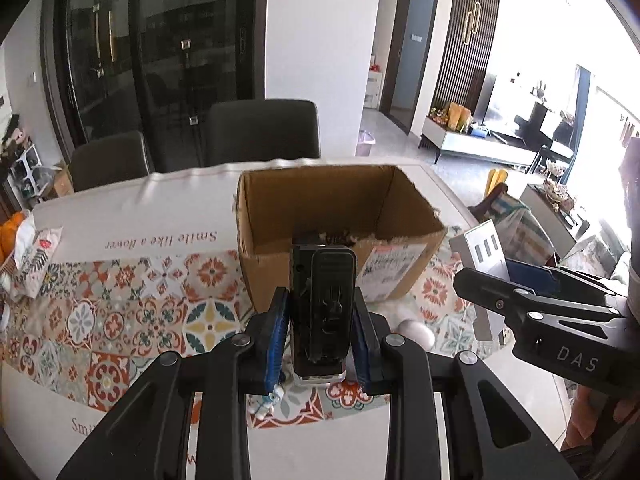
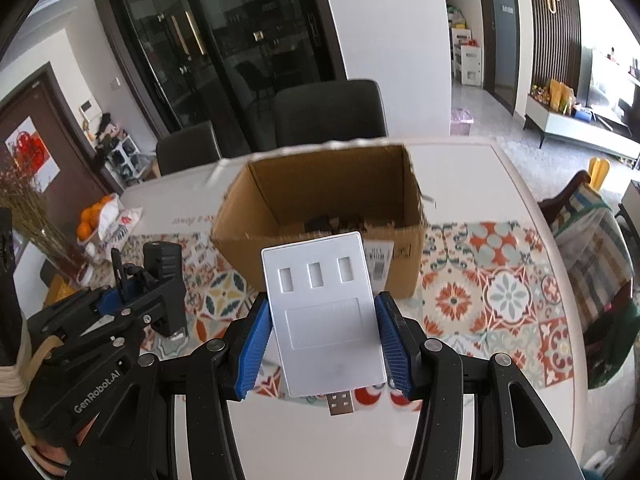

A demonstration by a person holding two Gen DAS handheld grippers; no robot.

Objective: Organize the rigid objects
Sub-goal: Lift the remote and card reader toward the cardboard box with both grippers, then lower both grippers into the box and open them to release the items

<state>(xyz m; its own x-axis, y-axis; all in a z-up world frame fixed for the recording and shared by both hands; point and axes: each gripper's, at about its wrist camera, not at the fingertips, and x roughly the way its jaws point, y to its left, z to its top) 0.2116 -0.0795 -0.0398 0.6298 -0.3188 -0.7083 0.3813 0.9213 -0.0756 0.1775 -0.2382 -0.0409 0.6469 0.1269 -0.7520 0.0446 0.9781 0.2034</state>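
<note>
Black device (image 1: 323, 304) clamped in left tongs (image 1: 322, 332); right tongs (image 2: 325, 340) clamp white USB hub (image 2: 325, 312).

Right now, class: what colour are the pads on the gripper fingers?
Blue pads, clearest in the right wrist view.

We see cardboard box (image 2: 320, 204) open-topped, mouth clear; near wall blocks low approach; chairs (image 1: 262, 132) behind; tablecloth (image 2: 496, 292) on right of box lies free
</note>
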